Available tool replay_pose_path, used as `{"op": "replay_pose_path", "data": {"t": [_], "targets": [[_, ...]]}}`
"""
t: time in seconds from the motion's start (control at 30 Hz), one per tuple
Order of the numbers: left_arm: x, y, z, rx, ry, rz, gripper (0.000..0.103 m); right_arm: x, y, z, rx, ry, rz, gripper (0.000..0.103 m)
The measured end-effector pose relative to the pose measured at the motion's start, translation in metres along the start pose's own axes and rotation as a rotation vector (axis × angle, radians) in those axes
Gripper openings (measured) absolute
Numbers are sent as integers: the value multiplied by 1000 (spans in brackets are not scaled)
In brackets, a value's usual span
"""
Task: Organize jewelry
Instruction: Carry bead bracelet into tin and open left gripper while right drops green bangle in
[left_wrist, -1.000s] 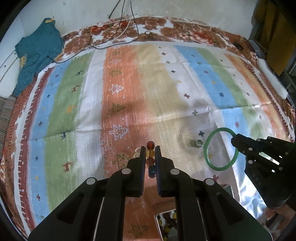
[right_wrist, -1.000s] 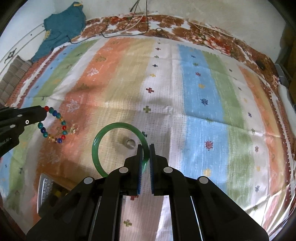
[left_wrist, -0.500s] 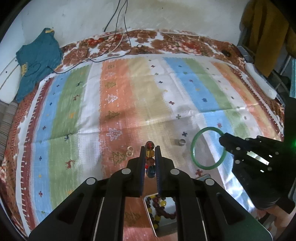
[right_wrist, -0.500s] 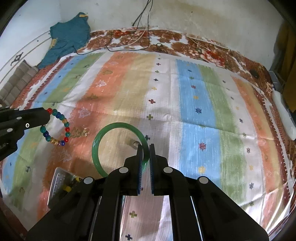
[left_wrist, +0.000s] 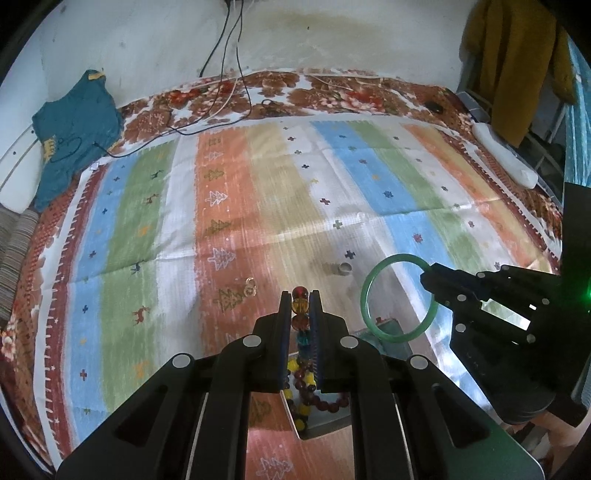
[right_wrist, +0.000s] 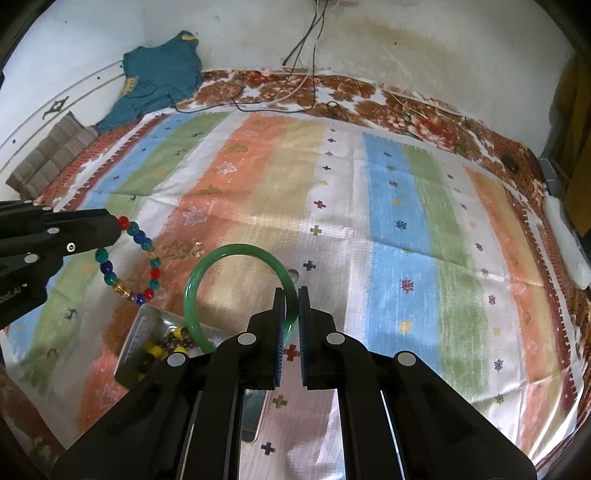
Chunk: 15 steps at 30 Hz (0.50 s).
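Observation:
My left gripper (left_wrist: 300, 299) is shut on a multicoloured bead bracelet (left_wrist: 300, 305), held in the air; the bracelet hangs as a loop in the right wrist view (right_wrist: 130, 266). My right gripper (right_wrist: 291, 295) is shut on a green jade bangle (right_wrist: 236, 291), also lifted; the bangle shows in the left wrist view (left_wrist: 397, 297). Below both lies a metal tray (right_wrist: 146, 332) with yellow and dark red beads in it (left_wrist: 314, 398). A small silver ring (left_wrist: 345, 268) and a pair of small gold rings (left_wrist: 249, 287) lie on the striped cloth.
A striped cloth (left_wrist: 258, 192) covers a bed with a floral sheet. A teal garment (left_wrist: 74, 125) lies at the far left corner, cables (left_wrist: 221, 103) at the back, a white object (left_wrist: 506, 162) at the right edge.
Both grippers have risen and pulled back with their jewellery. The metal tray with beads has come into fuller view beneath them.

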<state>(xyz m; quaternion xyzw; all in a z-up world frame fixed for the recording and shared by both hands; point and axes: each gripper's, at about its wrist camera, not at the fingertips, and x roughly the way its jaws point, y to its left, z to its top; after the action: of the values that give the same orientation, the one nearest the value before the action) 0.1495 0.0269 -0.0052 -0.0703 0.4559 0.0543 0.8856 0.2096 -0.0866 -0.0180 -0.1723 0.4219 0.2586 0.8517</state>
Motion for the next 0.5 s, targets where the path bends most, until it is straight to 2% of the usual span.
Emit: {"op": "replay_pose_path", "data": {"t": [0.5], "targets": [[-33, -10, -28, 23, -45, -41, 9, -27, 9, -22, 2, -31, 26, 8]]}}
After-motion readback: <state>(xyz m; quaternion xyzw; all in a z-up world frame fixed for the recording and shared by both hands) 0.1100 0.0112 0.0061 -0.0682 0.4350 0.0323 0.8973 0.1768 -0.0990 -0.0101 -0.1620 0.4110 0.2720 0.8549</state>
